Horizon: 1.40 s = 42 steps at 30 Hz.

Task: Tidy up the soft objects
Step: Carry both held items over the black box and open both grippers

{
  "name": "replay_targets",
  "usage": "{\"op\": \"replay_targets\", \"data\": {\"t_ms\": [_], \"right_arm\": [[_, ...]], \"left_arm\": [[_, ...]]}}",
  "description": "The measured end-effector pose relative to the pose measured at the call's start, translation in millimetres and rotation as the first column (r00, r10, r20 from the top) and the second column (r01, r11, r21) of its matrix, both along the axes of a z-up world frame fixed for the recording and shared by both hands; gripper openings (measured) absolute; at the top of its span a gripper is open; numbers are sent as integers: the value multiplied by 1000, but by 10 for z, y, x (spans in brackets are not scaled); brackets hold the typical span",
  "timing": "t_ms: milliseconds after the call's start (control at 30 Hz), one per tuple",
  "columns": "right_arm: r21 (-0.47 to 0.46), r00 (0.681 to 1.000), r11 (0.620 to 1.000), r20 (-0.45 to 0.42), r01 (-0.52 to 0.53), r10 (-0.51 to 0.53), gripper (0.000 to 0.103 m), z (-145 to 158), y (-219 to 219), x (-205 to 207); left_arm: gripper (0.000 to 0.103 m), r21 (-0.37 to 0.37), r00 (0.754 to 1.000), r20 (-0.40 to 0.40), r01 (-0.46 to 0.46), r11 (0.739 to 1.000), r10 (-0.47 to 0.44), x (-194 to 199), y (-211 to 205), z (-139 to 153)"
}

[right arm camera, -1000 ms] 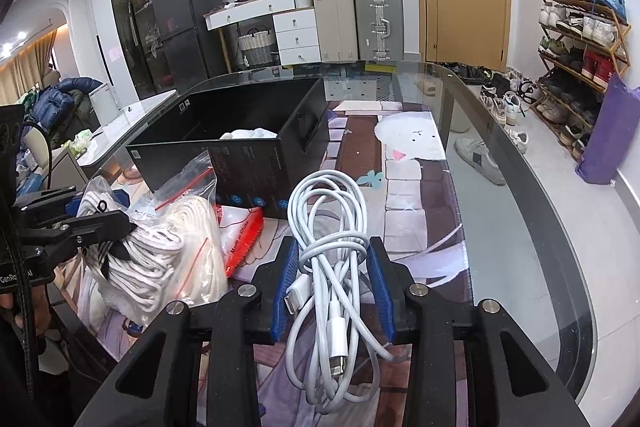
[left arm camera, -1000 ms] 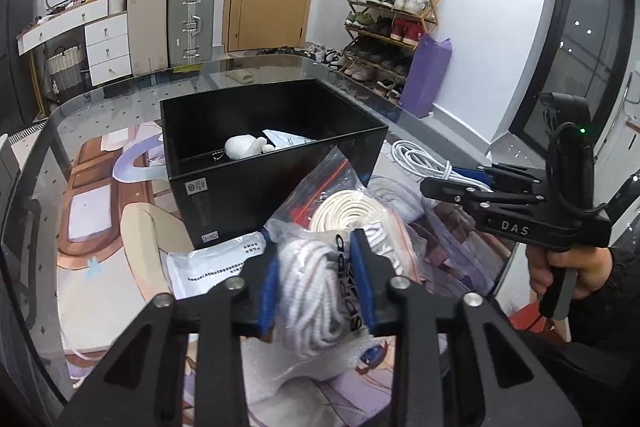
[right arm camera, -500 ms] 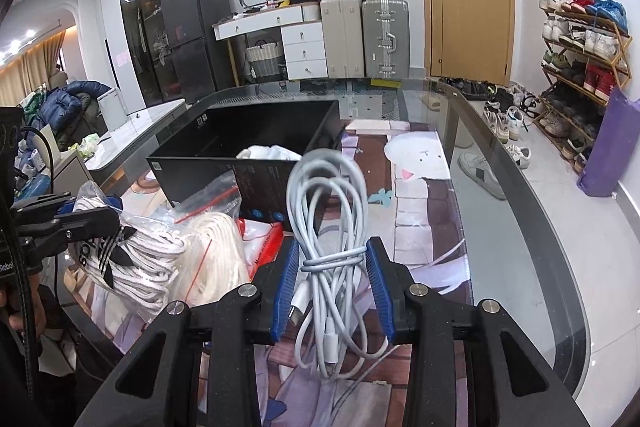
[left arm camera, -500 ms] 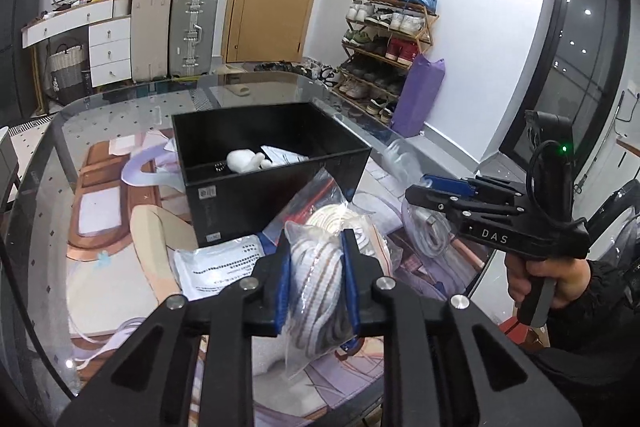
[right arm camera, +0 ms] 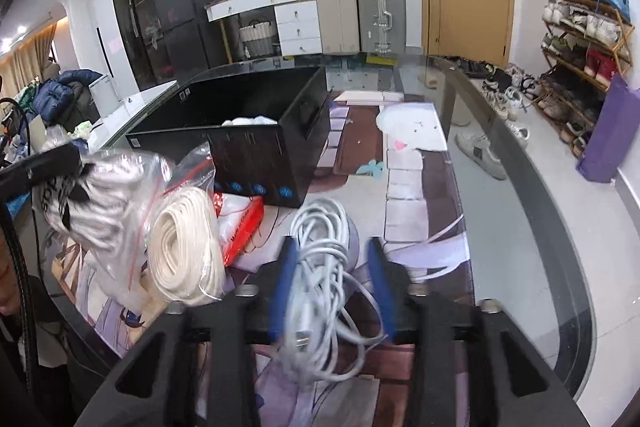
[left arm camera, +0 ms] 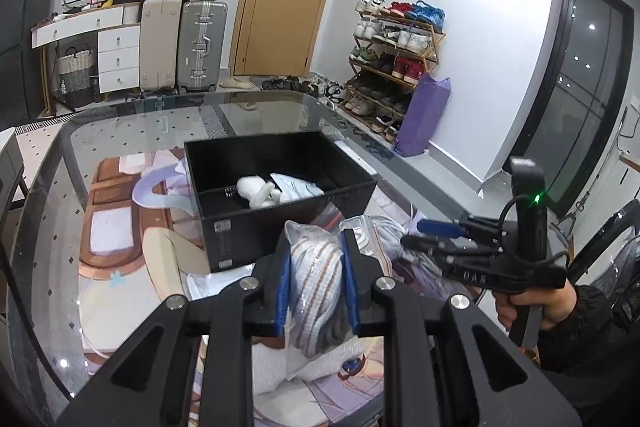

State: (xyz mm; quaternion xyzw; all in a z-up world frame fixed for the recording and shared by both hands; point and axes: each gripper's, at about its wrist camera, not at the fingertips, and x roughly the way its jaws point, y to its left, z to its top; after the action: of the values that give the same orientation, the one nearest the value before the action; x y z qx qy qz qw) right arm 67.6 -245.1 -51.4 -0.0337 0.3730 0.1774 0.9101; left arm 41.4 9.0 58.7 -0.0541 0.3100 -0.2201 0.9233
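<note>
Left wrist view: left tongs (left arm camera: 315,285) closed on a bagged sock bundle (left arm camera: 318,291), held above the near edge of the surface (left arm camera: 48,195). Beyond it stands the black box (left arm camera: 280,223), holding a white soft item (left arm camera: 256,191) and a packet (left arm camera: 298,187). Right wrist view: right tongs (right arm camera: 333,287) grip a white cable bundle (right arm camera: 326,279), loops trailing toward the camera; whether it touches the surface cannot be told. To the left, a bagged rope coil (right arm camera: 186,247) lies beside a red-and-white packet (right arm camera: 240,223), with the box just behind.
</note>
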Motion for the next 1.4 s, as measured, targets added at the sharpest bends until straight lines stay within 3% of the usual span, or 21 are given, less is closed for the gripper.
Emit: {"op": "replay_targets", "data": {"t_ms": [300, 367, 567, 1033, 1400], "right_arm": [[-47, 998, 998, -47, -50, 48, 45, -155, 126, 115], [-67, 997, 995, -36, -68, 65, 32, -166, 163, 120], [-90, 997, 993, 4, -77, 77, 31, -143, 189, 91], [5, 991, 997, 109, -81, 80, 31, 503, 138, -10], [-21, 990, 993, 82, -117, 119, 31, 754, 474, 345]], "left_arm": [[20, -22, 999, 34, -35, 999, 36, 169, 72, 182], [20, -27, 998, 39, -40, 999, 41, 214, 85, 211], [20, -39, 996, 58, -65, 997, 67, 321, 130, 274], [20, -17, 980, 70, -185, 983, 186, 603, 230, 247], [20, 45, 960, 77, -273, 961, 269, 857, 175, 105]]}}
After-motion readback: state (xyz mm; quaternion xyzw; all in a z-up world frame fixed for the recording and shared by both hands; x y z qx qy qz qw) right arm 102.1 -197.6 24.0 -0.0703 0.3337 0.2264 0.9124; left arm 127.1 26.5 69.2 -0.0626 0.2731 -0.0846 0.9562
